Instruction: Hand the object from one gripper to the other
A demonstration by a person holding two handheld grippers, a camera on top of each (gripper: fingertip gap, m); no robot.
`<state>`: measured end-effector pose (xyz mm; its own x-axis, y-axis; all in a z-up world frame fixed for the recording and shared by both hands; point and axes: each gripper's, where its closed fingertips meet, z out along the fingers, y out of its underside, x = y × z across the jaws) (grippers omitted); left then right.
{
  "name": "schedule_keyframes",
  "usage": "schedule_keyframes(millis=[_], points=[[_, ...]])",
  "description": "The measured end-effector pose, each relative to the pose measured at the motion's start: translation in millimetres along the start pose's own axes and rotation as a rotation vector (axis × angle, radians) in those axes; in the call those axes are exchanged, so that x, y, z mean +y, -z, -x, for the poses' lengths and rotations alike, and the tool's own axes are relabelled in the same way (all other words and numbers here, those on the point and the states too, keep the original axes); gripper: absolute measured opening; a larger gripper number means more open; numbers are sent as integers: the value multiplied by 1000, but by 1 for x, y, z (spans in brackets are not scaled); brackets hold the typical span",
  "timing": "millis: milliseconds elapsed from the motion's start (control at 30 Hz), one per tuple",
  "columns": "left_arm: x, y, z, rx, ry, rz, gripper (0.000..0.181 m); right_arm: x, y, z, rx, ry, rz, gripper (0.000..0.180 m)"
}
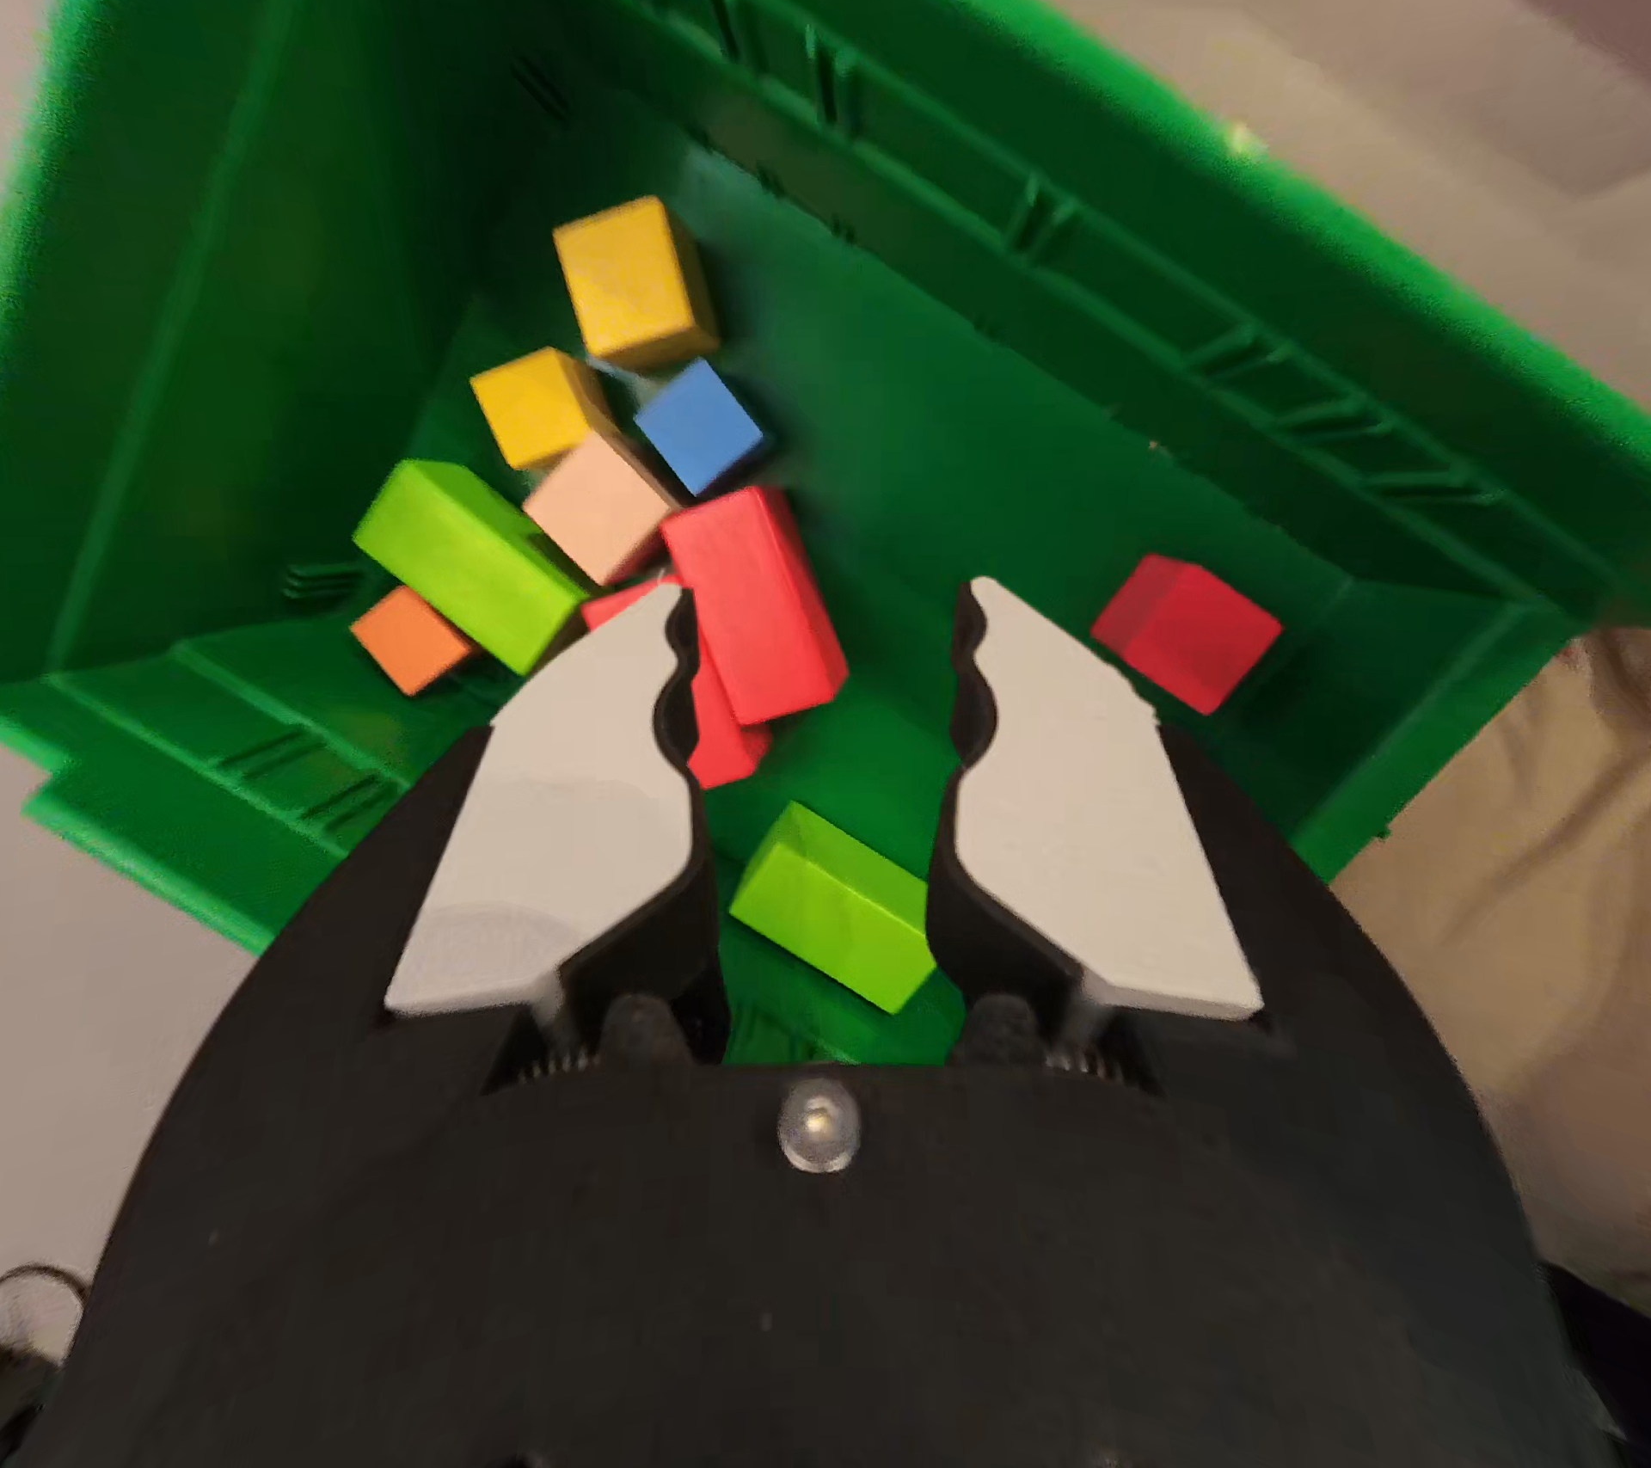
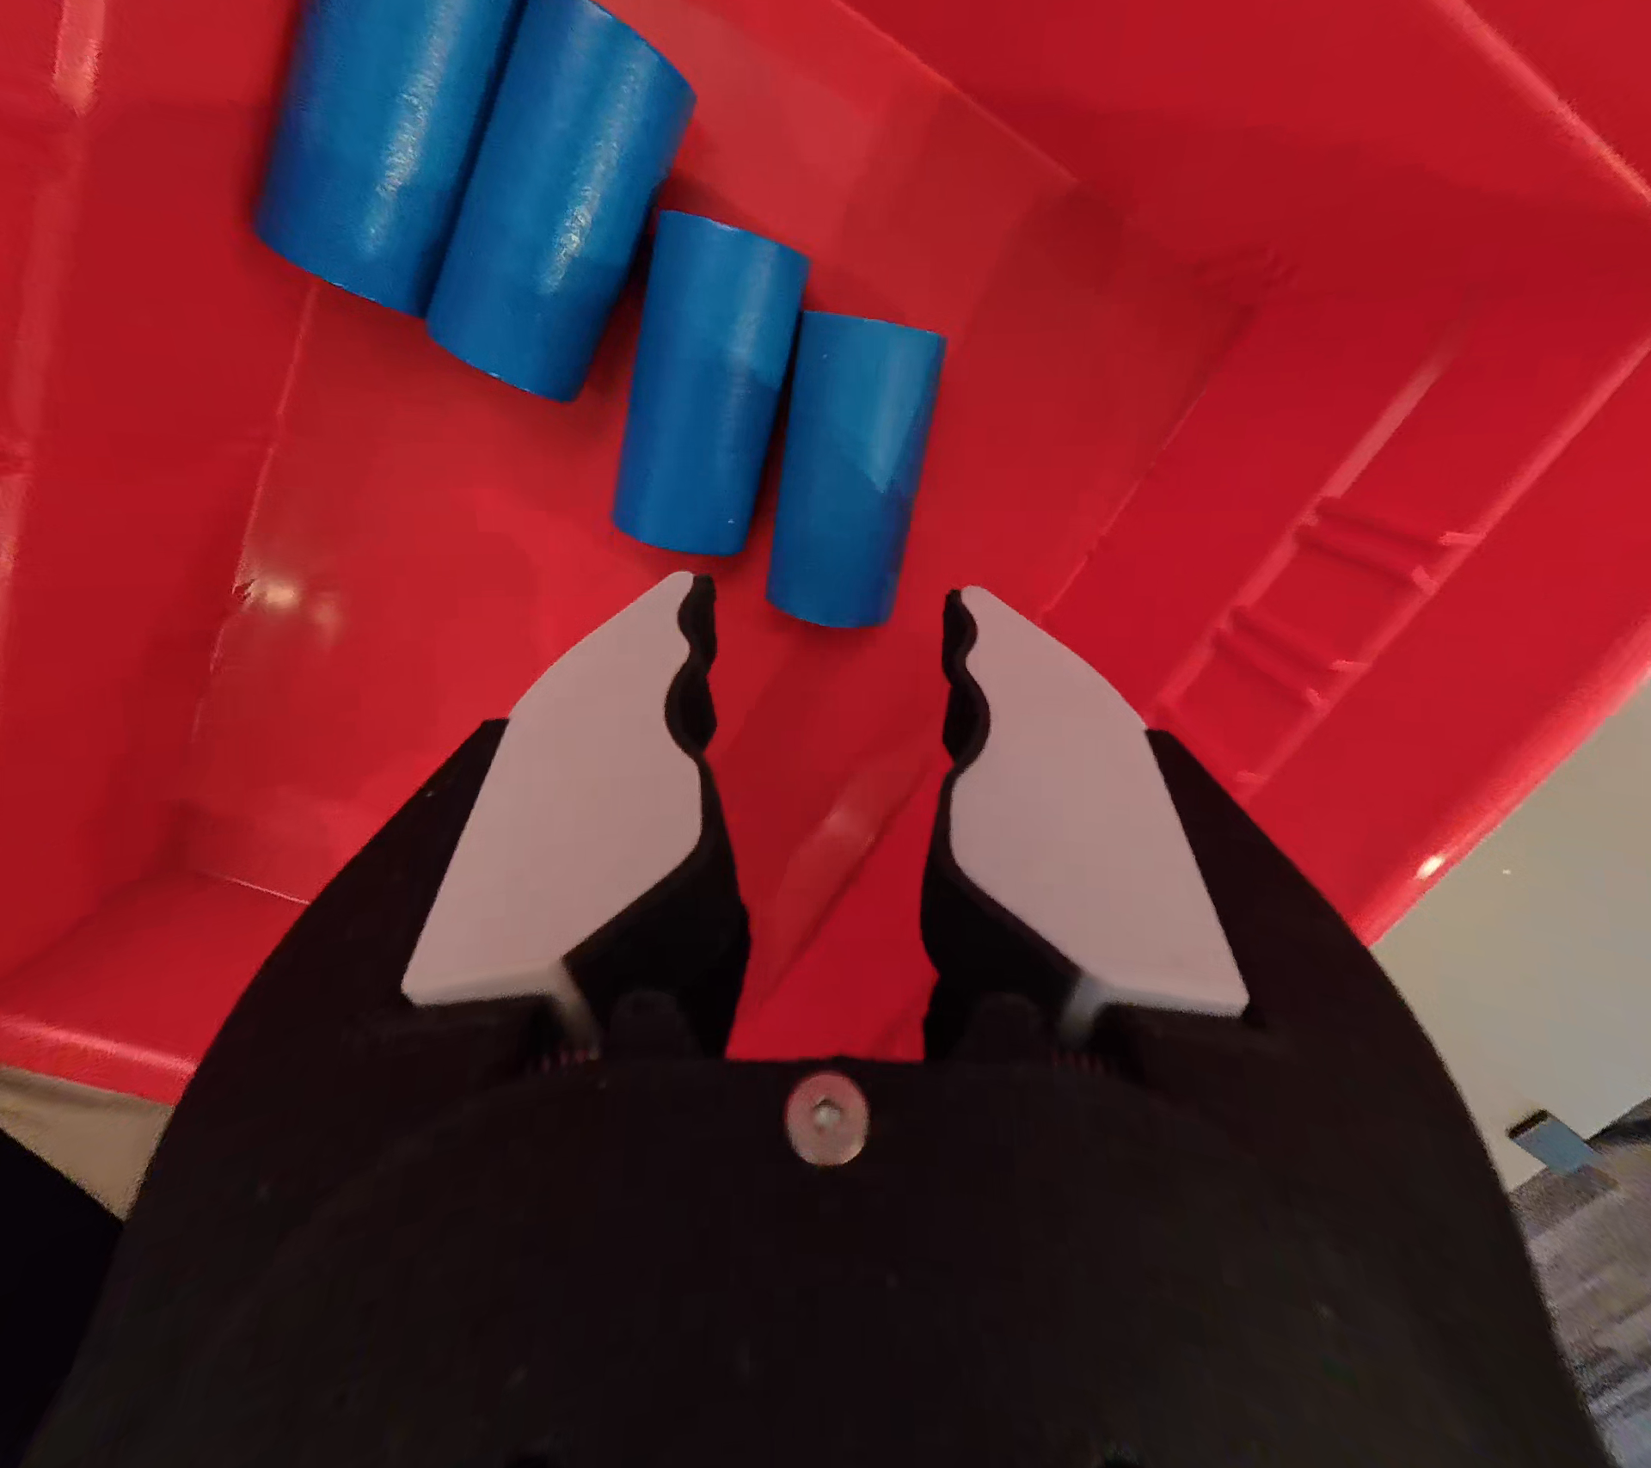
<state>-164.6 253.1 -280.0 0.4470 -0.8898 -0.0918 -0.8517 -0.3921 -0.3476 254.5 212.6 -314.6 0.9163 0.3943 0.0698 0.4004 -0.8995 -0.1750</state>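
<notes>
hovering over the green bin (image 1: 268, 264), the left gripper (image 1: 826, 594) is seen with its fingers spread and nothing between them. hovering over the red bin (image 2: 1340, 264), the right gripper (image 2: 826, 590) is likewise spread and empty. no object is held yet, so which thing is to be handed over cannot be told; by judgement it will be drawn from one of these bins.

in the green bin, a long red block (image 1: 755, 603) lies just beyond the left fingertips, leaning on a second red piece and touched by a pale block (image 1: 599, 509) and a lime block (image 1: 469, 563). if the red block is pinched from that heap, neighbours may be nudged or dragged, and the block may be tilted in the grip. a lone red cube (image 1: 1188, 630), apart from the heap toward the bin's near corner, looks safer.

in the red bin, four blue cylinders (image 2: 706, 389) lie side by side; one nearest the right fingertips could be rolled away if touched off-centre. motion blur is noted in the left view.
</notes>
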Motion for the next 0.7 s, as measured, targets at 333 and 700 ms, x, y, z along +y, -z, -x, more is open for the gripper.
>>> schedule_keyframes(millis=[333, 700], points=[[37, -36, 13, -99, 32, 190, 59, -1, 1, 3, -19, 10, -16, 48], [30, -35, -7, -16, 13, 170, 54, -2, 2, 3, -28, 13, -27, 48]])
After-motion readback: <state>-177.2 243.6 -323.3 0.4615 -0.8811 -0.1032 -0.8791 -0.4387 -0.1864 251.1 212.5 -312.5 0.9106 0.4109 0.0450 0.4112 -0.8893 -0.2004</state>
